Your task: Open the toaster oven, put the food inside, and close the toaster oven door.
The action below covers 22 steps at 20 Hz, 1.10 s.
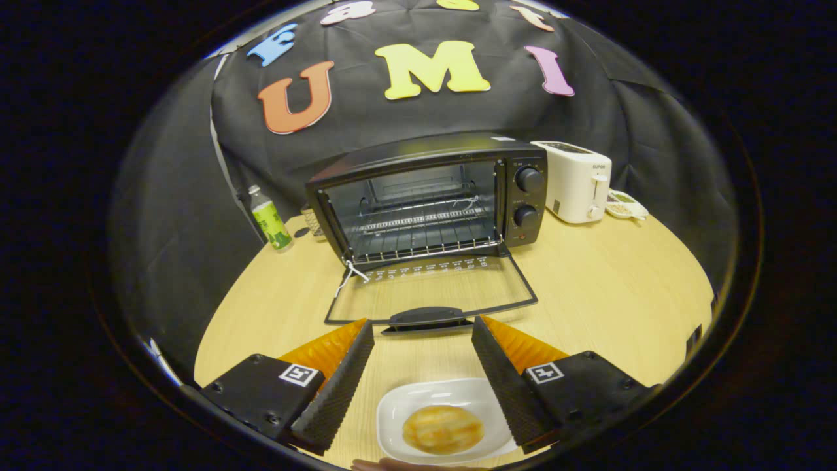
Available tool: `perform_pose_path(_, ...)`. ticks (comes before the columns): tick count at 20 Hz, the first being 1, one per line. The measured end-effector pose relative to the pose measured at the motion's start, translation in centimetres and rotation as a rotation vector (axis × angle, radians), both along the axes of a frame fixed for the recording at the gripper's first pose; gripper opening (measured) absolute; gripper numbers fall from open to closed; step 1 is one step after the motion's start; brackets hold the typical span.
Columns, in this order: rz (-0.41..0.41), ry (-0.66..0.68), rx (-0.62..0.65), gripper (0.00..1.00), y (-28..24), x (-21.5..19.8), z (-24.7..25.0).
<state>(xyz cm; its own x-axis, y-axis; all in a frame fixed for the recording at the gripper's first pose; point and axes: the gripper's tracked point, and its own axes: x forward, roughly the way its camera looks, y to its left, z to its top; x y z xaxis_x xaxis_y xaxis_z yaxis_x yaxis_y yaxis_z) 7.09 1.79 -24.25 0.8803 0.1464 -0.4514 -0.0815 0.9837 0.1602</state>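
Note:
A black toaster oven (431, 196) stands on the wooden table beyond my fingers. Its glass door (431, 288) lies folded down flat toward me, handle (428, 317) just ahead of my fingertips. The wire rack (425, 226) inside is bare. My gripper (422, 330) is open, with wide space between its fingers and nothing held. Below and between the fingers, close to me, a white plate (392, 412) carries a round golden bun (443, 428).
A white pop-up toaster (579, 183) stands right of the oven, with a small dish (624, 206) beside it. A green-labelled bottle (269, 219) stands left of the oven. Bare wooden table (608, 288) stretches right of the door.

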Motion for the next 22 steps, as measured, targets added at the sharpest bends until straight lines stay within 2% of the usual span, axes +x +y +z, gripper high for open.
perform_pose_path(6,0.038,-0.140,-0.032,1.00,0.2,-5.0,0.9)
perform_pose_path(11,0.066,-0.204,-0.043,1.00,0.6,-8.2,-1.2)
perform_pose_path(14,0.031,-0.245,-0.051,1.00,-0.6,-8.9,-2.4)
perform_pose_path(18,-0.014,-0.297,-0.124,1.00,-2.0,-9.1,-4.6)
perform_pose_path(22,-0.005,-0.245,-0.086,1.00,-1.5,-9.2,-8.2)
